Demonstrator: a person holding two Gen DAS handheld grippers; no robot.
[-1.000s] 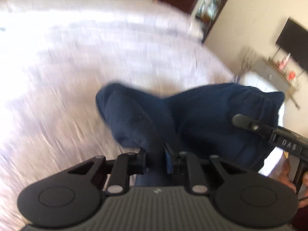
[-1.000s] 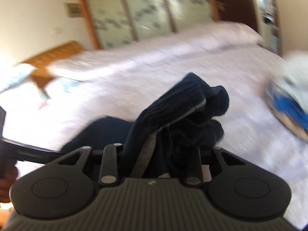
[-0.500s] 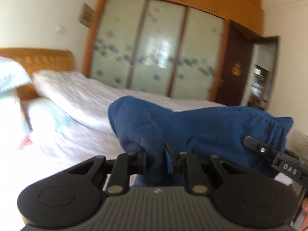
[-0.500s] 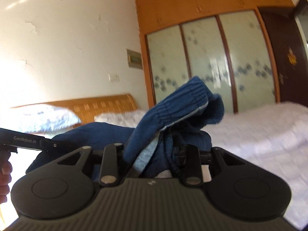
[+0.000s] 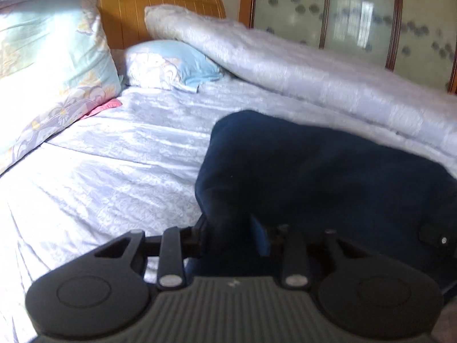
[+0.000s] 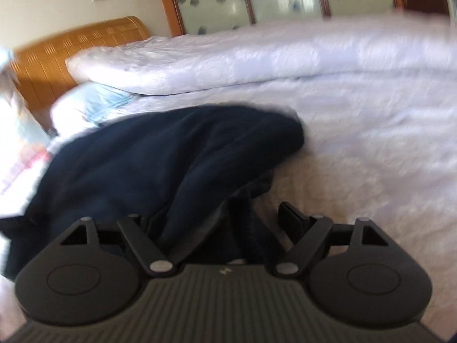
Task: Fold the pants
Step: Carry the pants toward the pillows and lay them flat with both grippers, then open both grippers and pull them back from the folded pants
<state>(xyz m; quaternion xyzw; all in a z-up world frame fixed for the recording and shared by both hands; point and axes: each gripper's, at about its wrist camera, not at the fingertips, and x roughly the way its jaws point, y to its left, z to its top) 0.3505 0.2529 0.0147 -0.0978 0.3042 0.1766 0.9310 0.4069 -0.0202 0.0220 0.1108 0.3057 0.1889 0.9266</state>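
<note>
Pants, dark navy, bunched: lying on the bed, on the pale sheet, in front of the rolled quilt; near end reaching into both grippers. Also showing in the right wrist view, heaped on the bed, one rounded fold pointing toward the quilt.

Left gripper: jaws opening, only a little apart, a strip of pants running between them; whether the pads are pressing on the cloth, cannot tell.

Right gripper: jaws opening, spread wide; right finger standing clear of the cloth with bare sheet around it; pants draping over the left side and between the fingers, not pinched.

Headboard, orange wood: standing at the head of the bed.

Pillows: one large with flower pattern leaning at the head of the bed; one smaller, light blue, lying beside it, partly under the quilt's end.

Wardrobe, frosted patterned doors in wood frames: standing behind the bed, beyond the quilt.

Pink cloth: peeking from under the large pillow, on the bed.
</note>
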